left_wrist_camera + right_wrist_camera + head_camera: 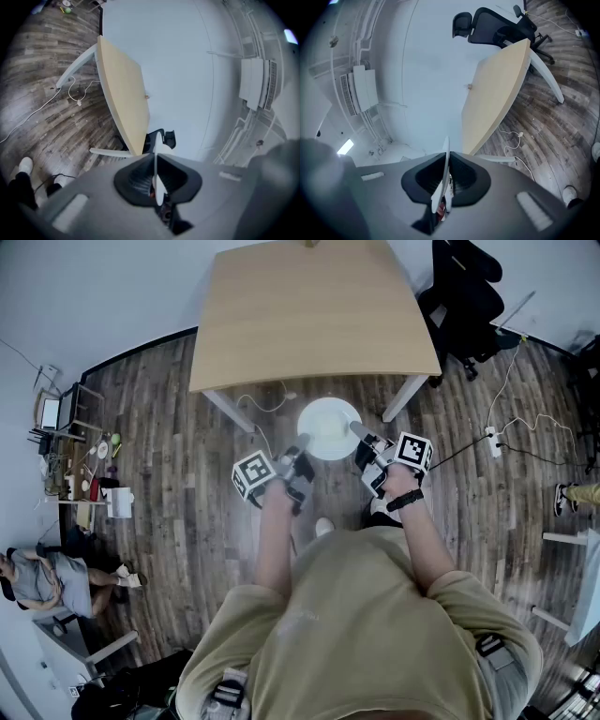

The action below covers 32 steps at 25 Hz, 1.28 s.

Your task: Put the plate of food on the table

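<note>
Left gripper: the left gripper (pixel 300 448) was held out ahead of the person's chest on a bare forearm. Its jaws were almost together, pinching the plate's left rim between dark ribbed pads (pixel 136 179).
Plate: the plate (pixel 329 427) hung level in the air between the two grippers, just short of the table's near edge, over the floor and not on the tabletop. It showed edge-on in both gripper views, and its contents could not be made out.
Right gripper: the right gripper (pixel 361 435) mirrored the left, its arm bent and a black band (pixel 405 500) on the wrist. Its jaws were nearly closed on the plate's right rim.
Table: the table (pixel 309 315) stood directly ahead, with angled white legs.
Room: a seated person (pixel 42 576) was at far left. White cables (pixel 267 407) trailed under the table, and a black office chair (pixel 464 296) stood at its right corner.
Materials: the plate was round, white and smooth, the tabletop pale wood, the floor (pixel 178 484) dark grey-brown planks, and the walls plain white.
</note>
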Tool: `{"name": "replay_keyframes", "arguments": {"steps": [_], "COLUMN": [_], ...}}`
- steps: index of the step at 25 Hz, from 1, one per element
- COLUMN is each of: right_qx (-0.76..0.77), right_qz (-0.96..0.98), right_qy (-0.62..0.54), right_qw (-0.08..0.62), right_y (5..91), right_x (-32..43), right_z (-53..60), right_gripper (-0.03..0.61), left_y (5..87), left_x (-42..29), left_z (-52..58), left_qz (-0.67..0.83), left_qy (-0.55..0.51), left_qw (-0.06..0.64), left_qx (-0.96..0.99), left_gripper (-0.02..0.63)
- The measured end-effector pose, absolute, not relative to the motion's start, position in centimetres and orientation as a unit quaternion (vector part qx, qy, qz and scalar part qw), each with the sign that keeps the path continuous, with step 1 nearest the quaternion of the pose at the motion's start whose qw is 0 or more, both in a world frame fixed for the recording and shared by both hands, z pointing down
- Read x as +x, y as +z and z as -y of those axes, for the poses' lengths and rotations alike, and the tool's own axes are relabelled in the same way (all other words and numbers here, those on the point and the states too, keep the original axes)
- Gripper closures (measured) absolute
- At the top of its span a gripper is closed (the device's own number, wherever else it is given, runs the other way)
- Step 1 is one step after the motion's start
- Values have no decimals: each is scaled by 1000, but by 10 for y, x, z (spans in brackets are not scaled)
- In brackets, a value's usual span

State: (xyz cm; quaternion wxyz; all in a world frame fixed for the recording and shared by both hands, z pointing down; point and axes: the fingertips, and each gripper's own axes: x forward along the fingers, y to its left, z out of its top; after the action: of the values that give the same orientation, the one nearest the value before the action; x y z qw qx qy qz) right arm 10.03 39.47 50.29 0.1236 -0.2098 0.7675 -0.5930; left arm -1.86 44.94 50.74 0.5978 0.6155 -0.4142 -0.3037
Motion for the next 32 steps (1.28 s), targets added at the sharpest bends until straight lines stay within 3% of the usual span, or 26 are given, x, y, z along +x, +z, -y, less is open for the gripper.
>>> {"name": "replay_keyframes", "arguments": {"steps": [13, 19, 32], "right_qx": [-186, -153, -120], "right_qz": [-782, -759, -783], "right_qy": [-583, -619, -598], "right_qw": [117, 135, 125], "right_y": [498, 500, 498], "right_x": [48, 38, 37], "right_z": [-429, -370, -351], "right_gripper": [548, 538, 545], "left_y": [508, 506, 498], "left_x": [-69, -77, -73], "left_z": [-489, -439, -424], "left_qz": [417, 438, 460], "left_qy": [-339, -348, -347], "left_qw": [591, 593, 542], "left_qx": [602, 580, 612], "left_gripper": [600, 600, 598]}}
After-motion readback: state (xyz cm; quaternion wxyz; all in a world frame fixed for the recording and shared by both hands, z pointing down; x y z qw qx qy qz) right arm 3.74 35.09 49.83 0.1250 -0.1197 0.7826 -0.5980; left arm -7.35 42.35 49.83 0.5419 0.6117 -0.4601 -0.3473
